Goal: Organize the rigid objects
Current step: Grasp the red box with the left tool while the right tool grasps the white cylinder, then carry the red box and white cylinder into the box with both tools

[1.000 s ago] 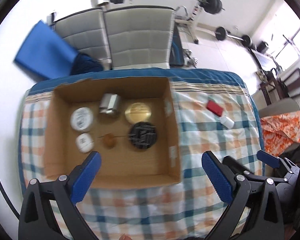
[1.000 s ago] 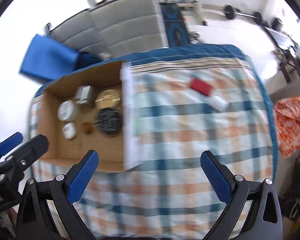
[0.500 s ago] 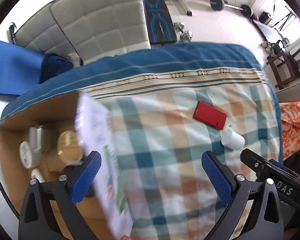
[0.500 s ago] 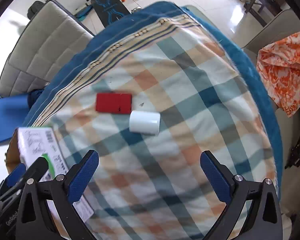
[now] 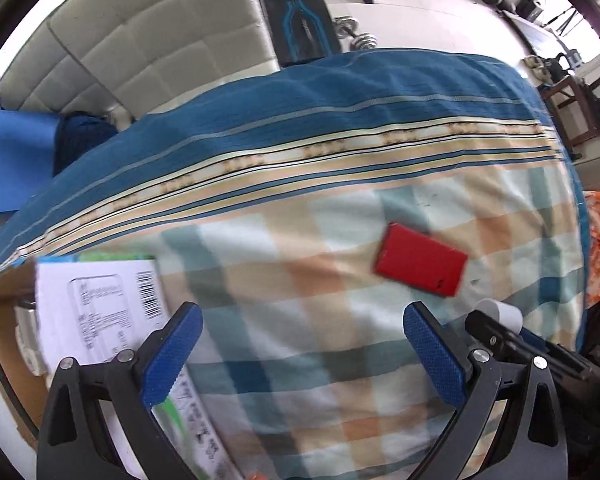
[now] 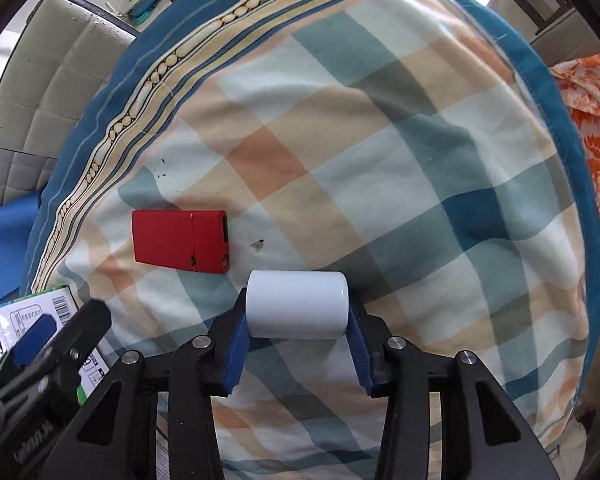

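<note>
White cylinder (image 6: 297, 305) lies on its side on the checked cloth (image 6: 380, 168) that covers the counter, between the blue pads of the right hand-held gripper (image 6: 298, 344); the jaws are closing and the pads sit against its two flat ends, so the right hand-held gripper is grasping the cylinder. In the left wrist view only the cylinder's rounded end (image 5: 500, 312) shows, behind the right tool's black frame. Just beside the cylinder, toward the striped far edge of the counter, a flat red box (image 6: 181, 241) lies on the cloth, close to it but apart. The left hand-held gripper (image 5: 300, 356) is released, its blue pads spread wide over bare cloth with nothing between them; the red box (image 5: 420, 266) lies ahead of its right finger. Toward the counter's left edge stands a cardboard box (image 5: 4, 320), with a white printed flap or carton bearing a barcode (image 5: 96, 312) at its near side, partly behind the left finger; which of the two it is cannot be told. A blue border with a beaded stripe (image 5: 340, 112) runs along the far edge of the cloth. Beyond it are a pale quilted sofa (image 5: 160, 32), a blue mat (image 5: 8, 160), and dumbbells (image 5: 360, 38) on the floor; an orange patterned fabric (image 6: 596, 120) lies off the right edge.
</note>
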